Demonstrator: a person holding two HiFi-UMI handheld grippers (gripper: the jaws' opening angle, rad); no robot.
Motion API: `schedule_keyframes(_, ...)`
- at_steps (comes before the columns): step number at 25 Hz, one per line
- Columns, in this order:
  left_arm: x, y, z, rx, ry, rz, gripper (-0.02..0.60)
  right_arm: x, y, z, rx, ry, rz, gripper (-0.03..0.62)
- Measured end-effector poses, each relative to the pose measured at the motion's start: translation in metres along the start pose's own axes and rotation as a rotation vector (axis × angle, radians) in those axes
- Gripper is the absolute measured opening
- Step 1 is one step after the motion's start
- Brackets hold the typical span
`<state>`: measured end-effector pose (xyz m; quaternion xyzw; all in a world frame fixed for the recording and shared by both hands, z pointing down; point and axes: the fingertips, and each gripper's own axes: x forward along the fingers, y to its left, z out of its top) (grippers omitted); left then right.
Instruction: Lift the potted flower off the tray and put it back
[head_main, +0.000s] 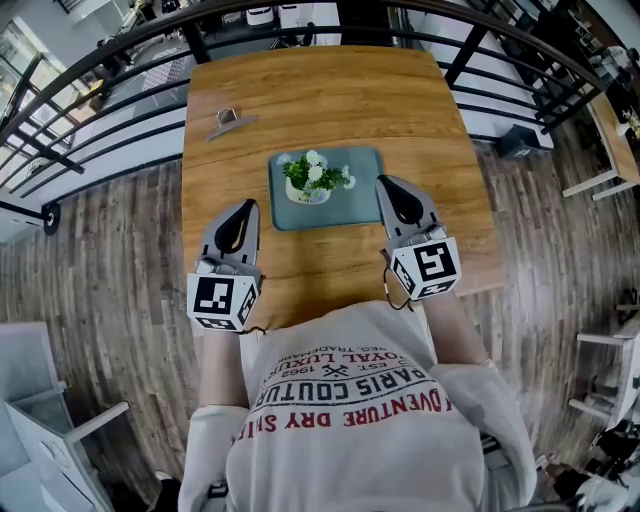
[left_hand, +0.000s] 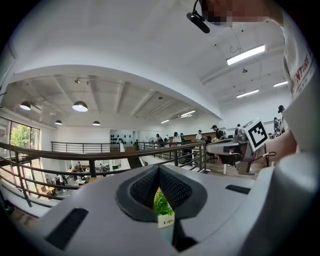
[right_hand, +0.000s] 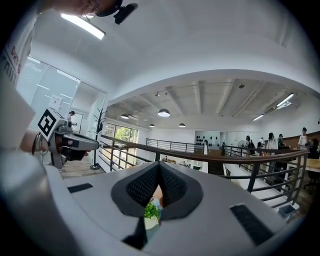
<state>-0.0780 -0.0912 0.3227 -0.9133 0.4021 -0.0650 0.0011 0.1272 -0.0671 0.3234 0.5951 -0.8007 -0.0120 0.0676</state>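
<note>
White printed T-shirt (head_main: 350, 420) fills bottom centre. Left hand-held gripper (head_main: 246, 205) and right hand-held gripper (head_main: 383, 182), both grey, jaws together, empty, either side of teal rectangular tray (head_main: 357, 207). White-potted flower (head_main: 312, 180) upright on tray, centre of wooden tabletop (head_main: 330, 100).

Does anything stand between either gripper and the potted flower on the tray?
Nothing visible does: only bare table and tray lie between the left gripper, the right gripper and the potted flower.

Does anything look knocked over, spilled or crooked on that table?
Nothing stands out. The potted flower stands upright on the tray, with nothing spilled around it. The left claw and right claw are shut and empty.
</note>
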Motion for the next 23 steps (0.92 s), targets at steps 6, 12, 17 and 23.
schedule_keyframes(6,0.001,0.003,0.002,0.001,0.004,0.002,0.012,0.003,0.003,0.0,0.001,0.005,0.01,0.026)
schedule_keyframes(12,0.002,0.001,0.003,0.005,0.002,-0.002,0.012,0.005,0.002,-0.002,0.006,0.007,0.0,0.026)
schedule_keyframes(17,0.001,0.001,0.004,0.01,0.004,-0.009,0.012,0.008,0.005,-0.004,0.016,0.012,0.015,0.026)
schedule_keyframes(23,0.008,-0.007,0.007,0.003,-0.016,-0.028,0.012,0.01,0.002,-0.01,0.011,0.03,0.032,0.026)
